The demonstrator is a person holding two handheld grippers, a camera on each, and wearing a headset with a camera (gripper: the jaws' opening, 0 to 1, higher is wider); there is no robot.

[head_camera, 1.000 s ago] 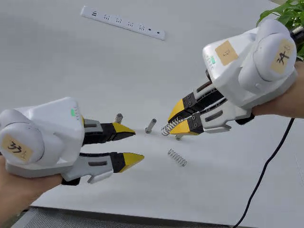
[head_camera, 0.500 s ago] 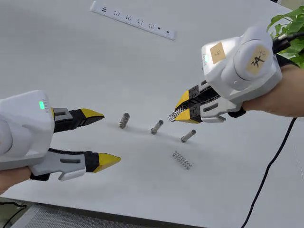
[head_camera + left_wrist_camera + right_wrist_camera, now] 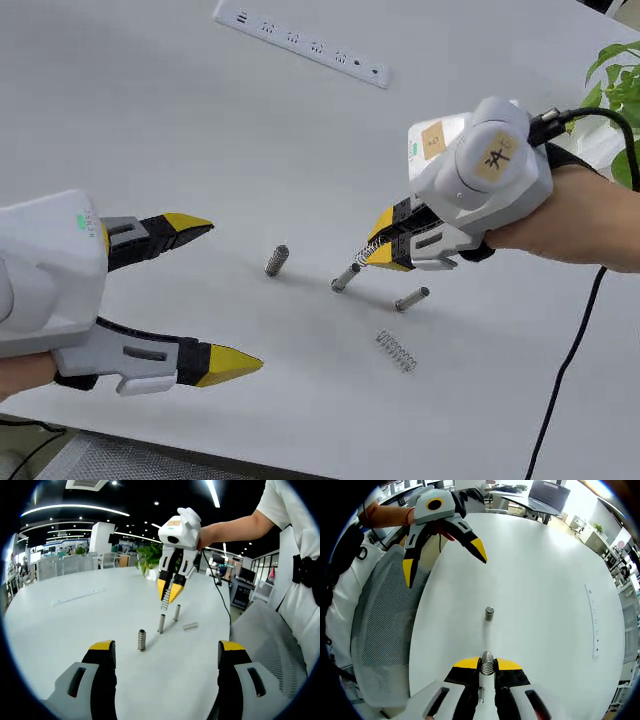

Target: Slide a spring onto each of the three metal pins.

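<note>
The right gripper [image 3: 380,247] has its jaws closed tightly around a spring [image 3: 362,256], which sticks out from between the yellow tips. The free end of this spring hangs just over the top of the middle pin [image 3: 346,277]; I cannot tell if the two touch. In the right gripper view the spring [image 3: 487,663] sits between the closed jaws.

The left gripper [image 3: 224,294] has its jaws spread wide and there is nothing between them. It is at 9 o'clock from the pins and well apart from them.

The three pins stand in a row on the white table [image 3: 150,120]. The left pin [image 3: 277,261] already carries a spring around it, and the right pin [image 3: 411,298] is bare. A loose spring [image 3: 396,351] lies flat on the table at 5 o'clock from the middle pin. A power strip [image 3: 313,43] lies at 12 o'clock, far from the pins.
</note>
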